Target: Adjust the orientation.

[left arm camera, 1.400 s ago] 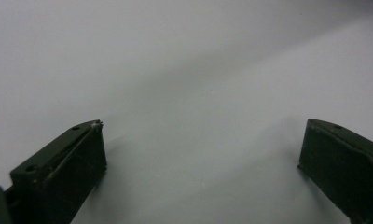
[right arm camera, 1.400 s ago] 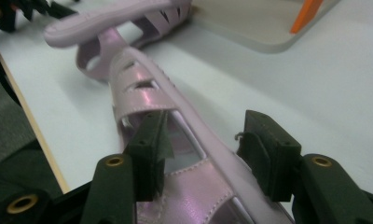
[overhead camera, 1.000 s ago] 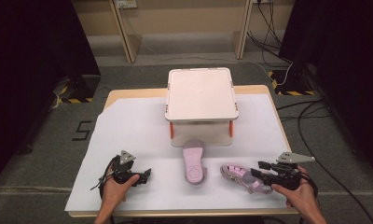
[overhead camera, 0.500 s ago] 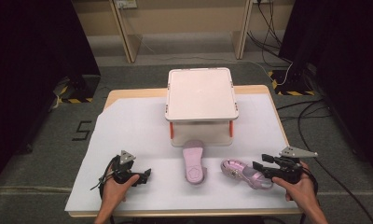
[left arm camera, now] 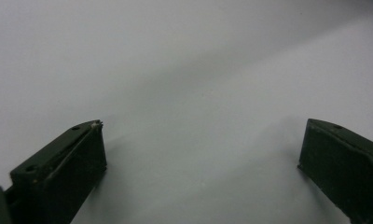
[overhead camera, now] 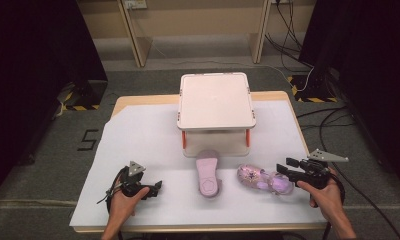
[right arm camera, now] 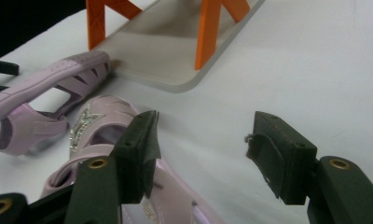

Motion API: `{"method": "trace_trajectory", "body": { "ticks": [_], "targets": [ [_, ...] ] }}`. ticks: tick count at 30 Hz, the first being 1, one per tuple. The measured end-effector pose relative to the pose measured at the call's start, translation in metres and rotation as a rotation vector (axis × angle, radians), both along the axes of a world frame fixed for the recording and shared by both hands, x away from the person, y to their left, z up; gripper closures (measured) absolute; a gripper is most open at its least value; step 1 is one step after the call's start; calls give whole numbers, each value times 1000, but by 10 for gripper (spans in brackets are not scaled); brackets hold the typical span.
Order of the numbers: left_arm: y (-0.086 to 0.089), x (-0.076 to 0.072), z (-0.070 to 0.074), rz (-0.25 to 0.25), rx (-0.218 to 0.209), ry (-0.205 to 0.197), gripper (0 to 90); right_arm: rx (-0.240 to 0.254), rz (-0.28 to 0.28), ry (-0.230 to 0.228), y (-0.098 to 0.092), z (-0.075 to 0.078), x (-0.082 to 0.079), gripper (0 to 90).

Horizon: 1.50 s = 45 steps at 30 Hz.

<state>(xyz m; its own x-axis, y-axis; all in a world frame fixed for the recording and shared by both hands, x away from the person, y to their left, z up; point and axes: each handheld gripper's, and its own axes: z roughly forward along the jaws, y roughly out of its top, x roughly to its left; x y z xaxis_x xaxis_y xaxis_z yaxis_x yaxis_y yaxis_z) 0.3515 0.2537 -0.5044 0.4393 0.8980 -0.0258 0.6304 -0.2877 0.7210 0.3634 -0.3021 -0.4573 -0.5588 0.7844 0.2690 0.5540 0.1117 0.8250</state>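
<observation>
Holding: we have a gripper in each hand, low over the sheet.
Right gripper: jaws parted, just been opening — nothing clamped; one jaw hangs over the heel of the right sandal, the other over bare sheet.
Left gripper: jaws wide apart, empty, bare white between them.
Left sandal: mid-table, its toe just at the rack.
Right sandal: lies just right of the left sandal, apart from it.
Edges: our front edge runs close under both hands — the sheet overhangs it.
Open room: wide bare sheet left of the rack.
Surface: white sheet on a wooden table.
Room: grey floor, dark curtains at both sides.
</observation>
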Motion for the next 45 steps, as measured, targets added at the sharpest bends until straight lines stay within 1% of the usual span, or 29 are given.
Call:
{"method": "trace_trajectory", "body": {
  "ticks": [1,3,6,7,10,13,15,18,19,22,25,29,33,34,37,43,45],
  "targets": [
    [0,0,0,0,0,0,0,4,5,2,-1,0,0,411],
    [0,0,0,1,0,-1,0,3,-5,3,-3,1,-2,411],
    [0,0,0,0,-1,0,0,-7,-30,-24,-8,6,-5,373],
    [0,0,0,0,1,-1,0,-14,-26,-39,-9,8,-8,372],
    [0,0,0,0,-1,0,0,-12,-1,-64,-9,13,-16,362],
    [0,0,0,1,0,-1,0,-39,31,-84,-4,15,-23,360],
    [0,0,0,0,0,0,0,-50,68,-90,2,16,-27,358],
    [0,0,0,0,0,-1,0,-99,115,-107,11,19,-32,350],
    [0,0,0,0,1,-1,0,-105,126,-111,14,20,-34,348],
    [0,0,0,0,0,-1,0,-114,150,-114,18,20,-36,343],
    [0,0,0,0,0,-1,0,-125,154,-110,20,18,-37,336],
    [0,0,0,0,-1,0,0,-139,164,-123,21,18,-37,336],
    [0,0,0,-1,0,1,0,-149,170,-122,22,17,-38,340],
    [0,0,0,-1,0,2,0,-170,179,-130,24,16,-37,343],
    [0,0,0,0,1,2,0,-194,190,-128,26,14,-37,351],
    [0,0,0,-1,3,1,0,-237,229,-127,31,8,-35,372],
    [0,0,0,-1,3,1,0,-250,244,-124,33,7,-35,399]
  ]
}}
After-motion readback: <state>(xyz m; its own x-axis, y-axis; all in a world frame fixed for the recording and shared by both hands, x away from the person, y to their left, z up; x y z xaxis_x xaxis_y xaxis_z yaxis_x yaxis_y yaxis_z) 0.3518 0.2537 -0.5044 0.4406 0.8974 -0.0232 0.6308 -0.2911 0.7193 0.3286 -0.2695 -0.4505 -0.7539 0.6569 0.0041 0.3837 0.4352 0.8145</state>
